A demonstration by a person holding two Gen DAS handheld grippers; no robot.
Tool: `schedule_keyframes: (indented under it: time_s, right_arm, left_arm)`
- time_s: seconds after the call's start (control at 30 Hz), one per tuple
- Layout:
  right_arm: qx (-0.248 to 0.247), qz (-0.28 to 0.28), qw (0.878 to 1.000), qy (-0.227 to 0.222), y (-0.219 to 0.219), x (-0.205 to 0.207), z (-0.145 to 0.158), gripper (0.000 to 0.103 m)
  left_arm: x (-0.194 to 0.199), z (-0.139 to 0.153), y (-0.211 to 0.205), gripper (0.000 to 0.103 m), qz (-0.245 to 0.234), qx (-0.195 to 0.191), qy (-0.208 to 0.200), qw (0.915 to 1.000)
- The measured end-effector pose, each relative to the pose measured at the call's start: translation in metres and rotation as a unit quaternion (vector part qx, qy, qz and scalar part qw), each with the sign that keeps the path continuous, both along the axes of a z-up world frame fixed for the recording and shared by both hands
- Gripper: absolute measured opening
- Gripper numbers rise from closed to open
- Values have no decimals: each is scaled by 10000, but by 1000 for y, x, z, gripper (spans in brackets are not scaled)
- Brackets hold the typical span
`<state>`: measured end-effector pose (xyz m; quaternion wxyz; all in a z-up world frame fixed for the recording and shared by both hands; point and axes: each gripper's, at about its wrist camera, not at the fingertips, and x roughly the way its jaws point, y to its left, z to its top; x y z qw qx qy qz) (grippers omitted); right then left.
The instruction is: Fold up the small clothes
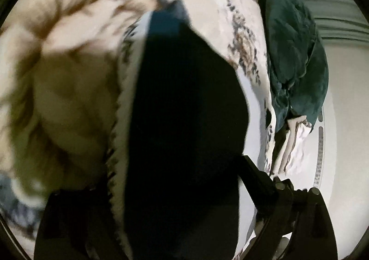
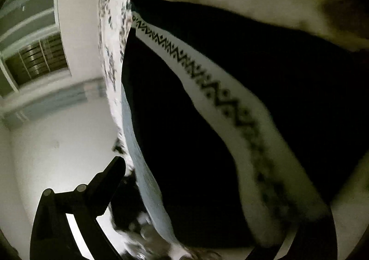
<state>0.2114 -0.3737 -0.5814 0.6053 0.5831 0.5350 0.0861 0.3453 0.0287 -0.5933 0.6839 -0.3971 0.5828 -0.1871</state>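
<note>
A black garment (image 1: 184, 126) with a white patterned band (image 2: 230, 107) hangs close in front of both cameras, over a floral bed cover (image 1: 69, 64). In the left wrist view the cloth fills the space between my left gripper's fingers (image 1: 258, 174) and hides the tips. In the right wrist view the same black garment (image 2: 180, 144) drapes across my right gripper; only its left finger (image 2: 110, 179) shows. Each gripper seems to hold an edge of the cloth, but the jaws themselves are hidden.
A dark green garment (image 1: 297, 57) lies at the bed's edge, with a white crumpled cloth (image 1: 295, 135) below it. The floral bed cover (image 2: 115, 40) ends at a white floor (image 2: 57, 144). A window with curtains (image 2: 34, 57) is at the left.
</note>
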Motion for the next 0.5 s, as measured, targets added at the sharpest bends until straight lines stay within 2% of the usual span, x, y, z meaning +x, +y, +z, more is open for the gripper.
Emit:
schedule_keyframes:
  time_s: [0.07, 0.1, 0.13, 0.17, 0.2, 0.3, 0.5]
  right_arm:
    - [38, -239, 9997, 49, 0, 4, -4, 102]
    - [48, -295, 9995, 45, 2, 7, -5, 97]
    - [-19, -291, 9996, 10, 4, 10, -2, 87]
    - [-167, -212, 9996, 47, 7, 12, 0, 55]
    - [-285, -123, 9995, 49, 10, 14, 3, 42]
    - [-583, -39, 9983, -88, 16, 14, 21, 33]
    - [-997, -3, 9935, -558, 22, 32, 77, 30]
  left_arm:
    - [3, 9, -5, 61, 93, 4, -235, 9997]
    - [4, 12, -7, 45, 79, 66, -304, 9995]
    - [7, 18, -9, 37, 62, 167, -405, 9990]
    - [10, 22, -8, 34, 49, 205, -481, 9986]
    - [13, 24, -7, 32, 59, 216, -506, 9985]
    - [25, 34, -1, 29, -16, 114, -530, 9985]
    - [61, 73, -1, 29, -248, 101, -744, 9969]
